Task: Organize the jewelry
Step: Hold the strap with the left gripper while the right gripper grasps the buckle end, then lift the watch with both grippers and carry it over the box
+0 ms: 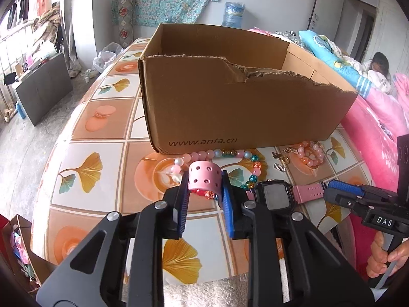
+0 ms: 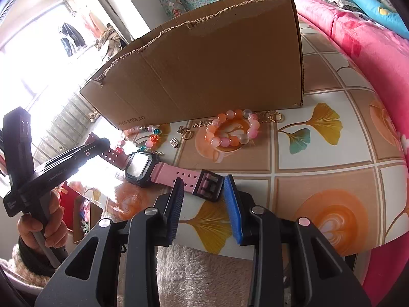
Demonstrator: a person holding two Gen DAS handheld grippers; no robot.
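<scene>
- Jewelry lies loose on the tiled-pattern tabletop just in front of the open brown cardboard box: a pink-strapped digital watch with a black case, a long pink and teal beaded necklace, a peach and pink beaded bracelet, and a few small gold-toned pieces between them.
- My left gripper is clamped on the perforated pink strap end of the watch; the strap curls up between the blue pads.
- My right gripper has its fingers apart, straddling the black buckle at the other strap end. I see no contact on either pad.
- I judge the step in hand to be picking up the watch with both grippers, one per strap end, to carry it into the box.
- Next, I would close the right fingers on the buckle end, then lift both ends together, keeping the watch level enough to clear the torn front wall of the box.
- Risk as I see it: the necklace lies just beside and partly under the watch, so a lift could drag beads along.
- I cannot see the floor of the box from either view, so what it holds is unknown to me.
</scene>
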